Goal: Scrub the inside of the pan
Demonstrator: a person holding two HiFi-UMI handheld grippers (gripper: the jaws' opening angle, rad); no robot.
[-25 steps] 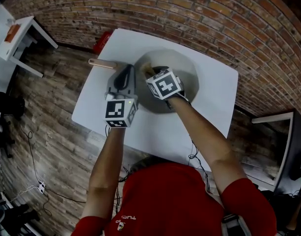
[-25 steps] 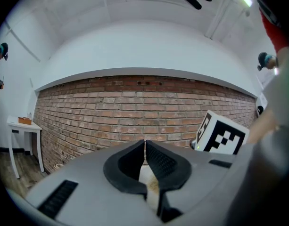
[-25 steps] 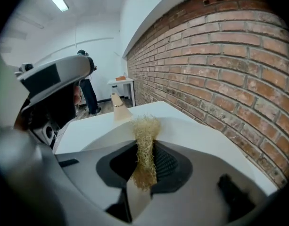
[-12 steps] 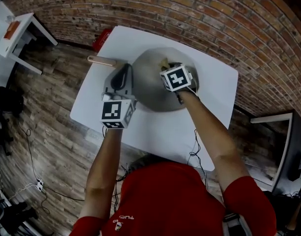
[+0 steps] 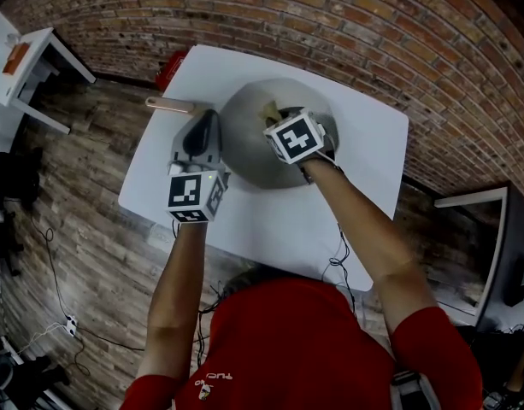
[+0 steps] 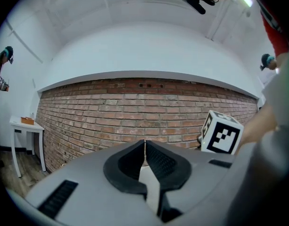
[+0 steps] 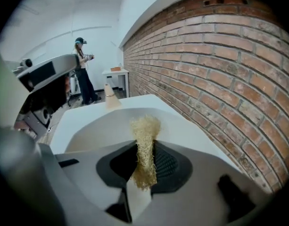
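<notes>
A round grey pan (image 5: 244, 139) sits on the white table (image 5: 244, 220), its wooden handle (image 5: 167, 105) pointing left. My right gripper (image 5: 279, 116) is over the pan's far inside, shut on a yellowish fibrous scrubber (image 5: 270, 109). In the right gripper view the scrubber (image 7: 145, 135) sticks up between the pads above the pan's grey inside (image 7: 102, 131), with the handle (image 7: 109, 98) beyond. My left gripper (image 5: 206, 120) rests at the pan's left edge by the handle root. Its jaws (image 6: 144, 147) are shut, and nothing shows between them.
A brick wall (image 5: 347, 32) runs behind the table. A small white side table (image 5: 22, 67) and a red object (image 5: 169, 65) stand on the wooden floor to the left. A person (image 7: 83, 69) stands far off in the right gripper view.
My right gripper swept the scrubber from the pan's left inside toward the right, then came back a little left. The left gripper stayed at the pan's left edge.
</notes>
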